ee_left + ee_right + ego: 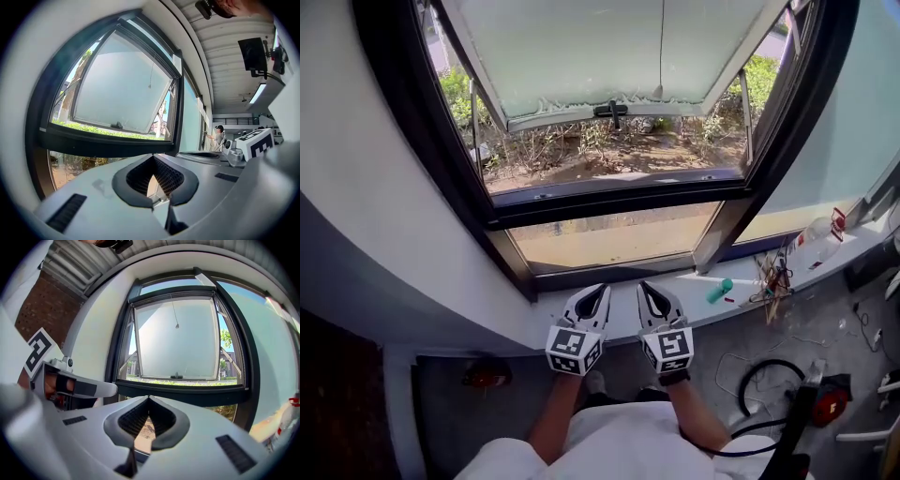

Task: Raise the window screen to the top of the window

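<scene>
Left tongs [153, 156]; right tongs [149, 397]; ribbed, tip-to-tip

The window [619, 192] ran off the head view's upper edge, its top unseen. In that view both hands lay hidden behind the left gripper [602, 289] and right gripper [643, 286]. Clutter [773, 279] on the sill [534, 319] was too small to identify, as was a distant person [218, 135].

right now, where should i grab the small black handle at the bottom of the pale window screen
Take the small black handle by its short horizontal bar, centred on the pale window screen bottom rail; likely come from the room side, tongs above and below.
</scene>
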Demonstrator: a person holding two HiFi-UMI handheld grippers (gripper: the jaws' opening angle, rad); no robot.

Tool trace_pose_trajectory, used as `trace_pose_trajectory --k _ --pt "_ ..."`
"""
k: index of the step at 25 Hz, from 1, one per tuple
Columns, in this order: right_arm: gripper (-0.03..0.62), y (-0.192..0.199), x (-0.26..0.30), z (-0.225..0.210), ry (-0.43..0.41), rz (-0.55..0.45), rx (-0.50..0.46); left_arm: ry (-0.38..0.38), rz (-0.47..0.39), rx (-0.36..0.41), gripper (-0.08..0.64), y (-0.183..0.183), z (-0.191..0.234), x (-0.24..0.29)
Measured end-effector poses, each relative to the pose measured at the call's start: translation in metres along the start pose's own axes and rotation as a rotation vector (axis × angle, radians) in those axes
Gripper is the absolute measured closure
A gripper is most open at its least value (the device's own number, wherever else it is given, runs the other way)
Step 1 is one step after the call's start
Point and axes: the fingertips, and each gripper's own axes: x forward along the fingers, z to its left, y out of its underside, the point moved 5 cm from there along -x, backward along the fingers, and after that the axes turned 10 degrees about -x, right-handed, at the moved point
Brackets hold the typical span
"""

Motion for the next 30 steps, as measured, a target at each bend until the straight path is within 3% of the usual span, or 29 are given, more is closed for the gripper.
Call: trace_pose_trajectory --k 9,15,19,25,30 --pt "0.603 0.007 -0.112 -0.021 -0.044 -0.031 0.001 -0.017 -0.011 0.029 0.558 0.033 -0.115 -0.020" --pt "0.603 0.047 -0.214 -0.053 -0.075 -0.007 0.075 -0.201 -0.023 -0.016 0.558 0.081 -0.196 -0.051" --pt "0.603 0.028 -0.245 -0.058 -0.120 -0.038 0.064 -0.256 -0.058 -0.014 0.558 0.079 -0.223 -0.078" --pt "0.603 0.013 -0.284 -0.041 -0.096 -0.043 0.096 -0.204 -0.106 0.074 0.558 0.076 -0.271 -0.100" --pt "0.603 -0.009 -0.295 -0.032 -0.056 -0.075 0.061 -0.212 -0.134 0.117 0.558 0.064 -0.274 -0.124"
